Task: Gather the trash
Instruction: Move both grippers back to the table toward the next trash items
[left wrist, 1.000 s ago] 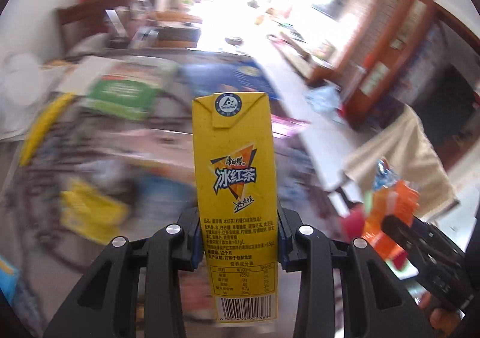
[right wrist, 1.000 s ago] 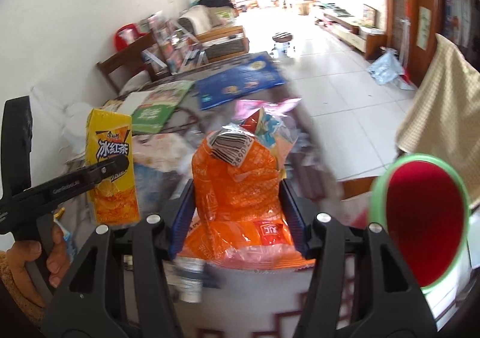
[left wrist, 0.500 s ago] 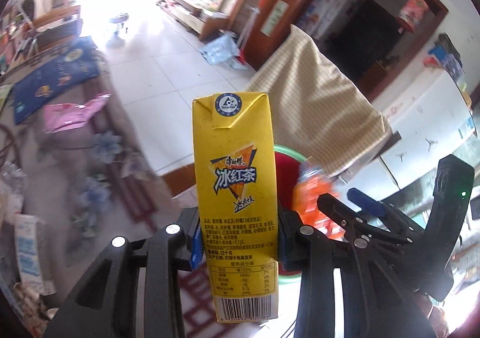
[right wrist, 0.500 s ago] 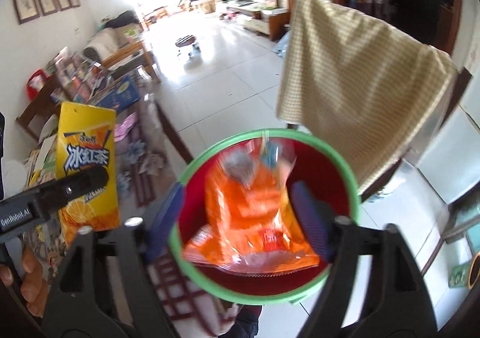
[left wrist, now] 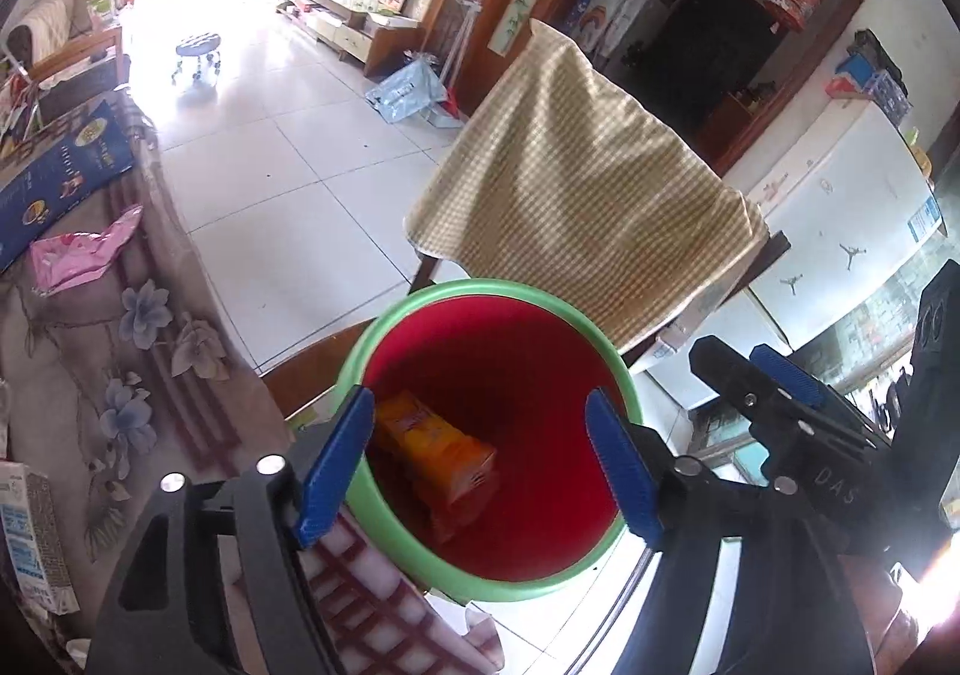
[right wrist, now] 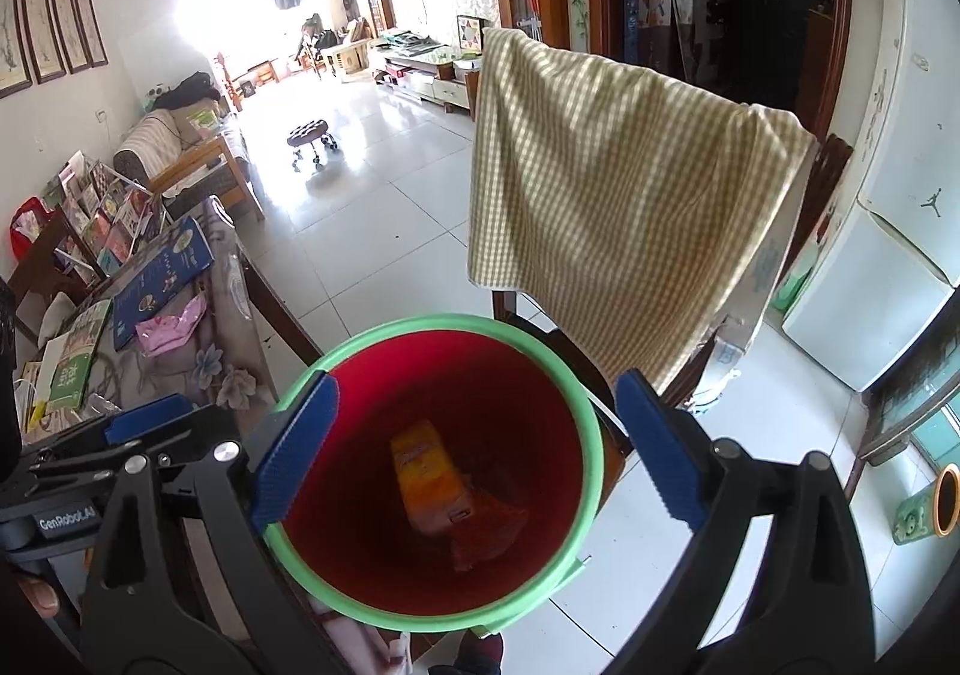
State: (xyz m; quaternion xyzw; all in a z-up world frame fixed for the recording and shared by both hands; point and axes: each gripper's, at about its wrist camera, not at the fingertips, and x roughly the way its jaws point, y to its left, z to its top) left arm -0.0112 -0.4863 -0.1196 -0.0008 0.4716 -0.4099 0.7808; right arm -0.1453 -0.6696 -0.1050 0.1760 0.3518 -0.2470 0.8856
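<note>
Carton (left wrist: 432, 453) dropped into bin (left wrist: 360, 351) | both grippers just opened, empty | wrapper (right wrist: 489, 531) probably beneath | tile floor (left wrist: 264, 159)

Window glare; sharp; fisheye-warped edges

right gripper (right wrist: 474, 447): jaws just opened wide, nothing between them
bin (right wrist: 591, 450): yellow carton (right wrist: 429, 474) and orange wrapper (right wrist: 489, 531) at the bottom

Worktop (left wrist: 72, 393) under floral cloth: pink wrapper (left wrist: 84, 252), blue book (left wrist: 60, 183), white carton (left wrist: 30, 531) at near edge. Green booklet (right wrist: 75, 357) beside blue book.
</note>
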